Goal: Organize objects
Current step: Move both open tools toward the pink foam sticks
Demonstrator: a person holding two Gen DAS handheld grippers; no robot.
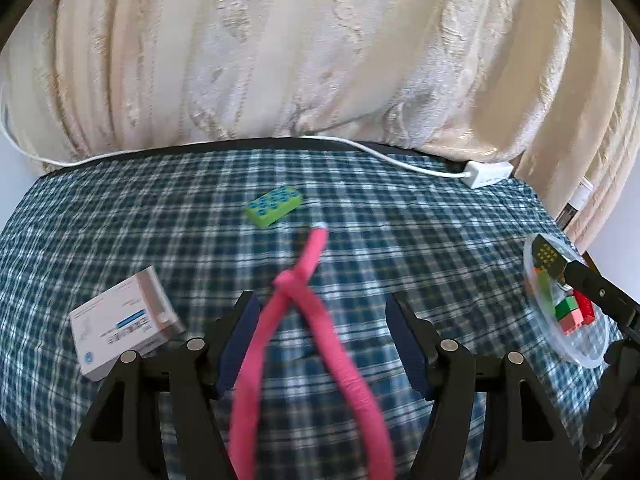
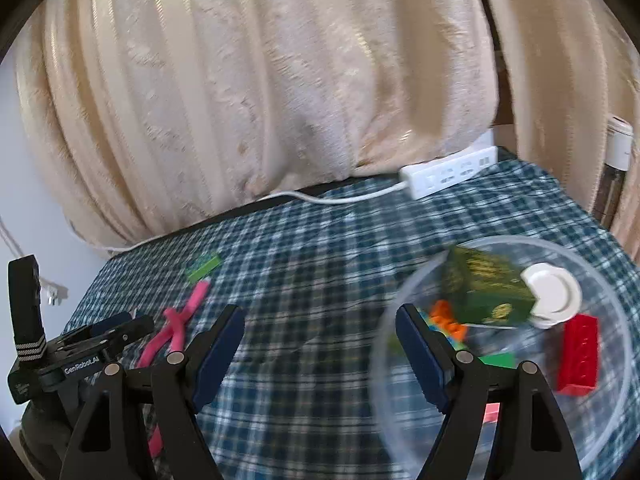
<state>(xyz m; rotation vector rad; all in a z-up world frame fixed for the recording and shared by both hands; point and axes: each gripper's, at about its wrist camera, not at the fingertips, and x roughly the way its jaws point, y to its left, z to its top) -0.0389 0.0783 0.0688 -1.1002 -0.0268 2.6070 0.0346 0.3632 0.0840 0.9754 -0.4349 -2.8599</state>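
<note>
A pink twisted foam tie (image 1: 304,320) lies on the checked cloth, running between the fingers of my open left gripper (image 1: 320,308); it also shows in the right wrist view (image 2: 180,320). A green and blue block (image 1: 273,205) lies beyond it. A white medicine box (image 1: 124,322) lies to the left. A clear plastic bowl (image 2: 624,360) at the right holds a dark green box (image 2: 486,292), a white lid (image 2: 554,290), a red brick (image 2: 580,354) and small coloured bricks. My right gripper (image 2: 320,324) is open and empty, its right finger over the bowl's near rim.
A white power strip (image 2: 452,176) and its cable (image 1: 200,148) lie along the far edge of the table, against a cream curtain (image 1: 300,48). The checked cloth (image 1: 420,240) covers the table. The bowl also shows at the right in the left wrist view (image 1: 588,356).
</note>
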